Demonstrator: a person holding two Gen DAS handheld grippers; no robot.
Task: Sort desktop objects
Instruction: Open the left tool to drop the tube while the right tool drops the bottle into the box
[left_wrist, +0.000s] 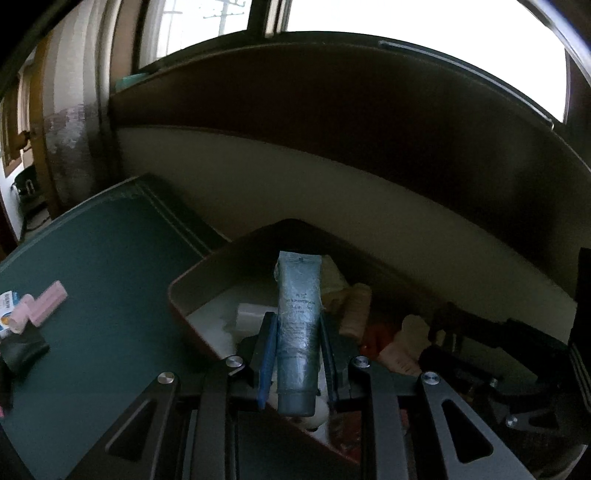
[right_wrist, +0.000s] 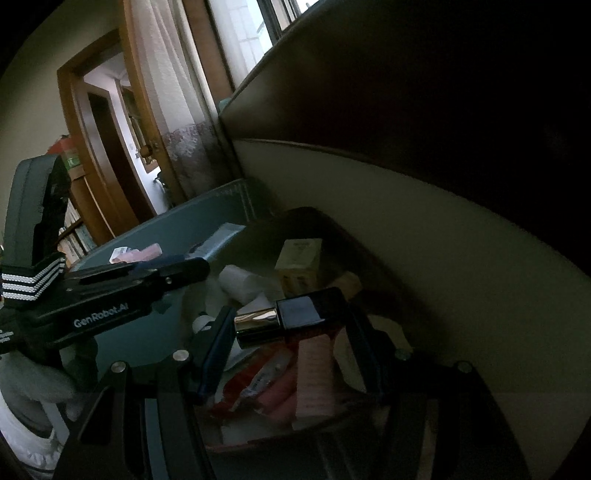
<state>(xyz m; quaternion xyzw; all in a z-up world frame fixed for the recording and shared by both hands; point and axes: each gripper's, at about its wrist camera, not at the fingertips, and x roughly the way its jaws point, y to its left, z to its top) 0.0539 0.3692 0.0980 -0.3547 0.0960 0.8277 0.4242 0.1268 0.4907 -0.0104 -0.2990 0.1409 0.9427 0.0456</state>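
Note:
My left gripper (left_wrist: 297, 326) is shut on a blue-grey tube (left_wrist: 299, 291). The tube stands up between the blue pads, cap toward the camera, above the near-left part of a red-brown tray (left_wrist: 177, 295). In the right wrist view my right gripper (right_wrist: 291, 317) is shut on a dark bottle (right_wrist: 310, 308) with a shiny metal cap. It holds the bottle crosswise over the tray (right_wrist: 306, 213). The left gripper (right_wrist: 184, 271) reaches in from the left there. A striped sleeve (right_wrist: 33, 282) shows behind it.
The tray holds a yellowish box (right_wrist: 299, 258), a white roll (right_wrist: 236, 282), a pink tube (right_wrist: 314, 373) and a red packet (right_wrist: 258, 382). Pink items (left_wrist: 48, 302), a white-blue pack (left_wrist: 7, 308) and a black piece (left_wrist: 22, 350) lie on the green desk (left_wrist: 110, 277). A tall padded panel (left_wrist: 332, 192) rises behind.

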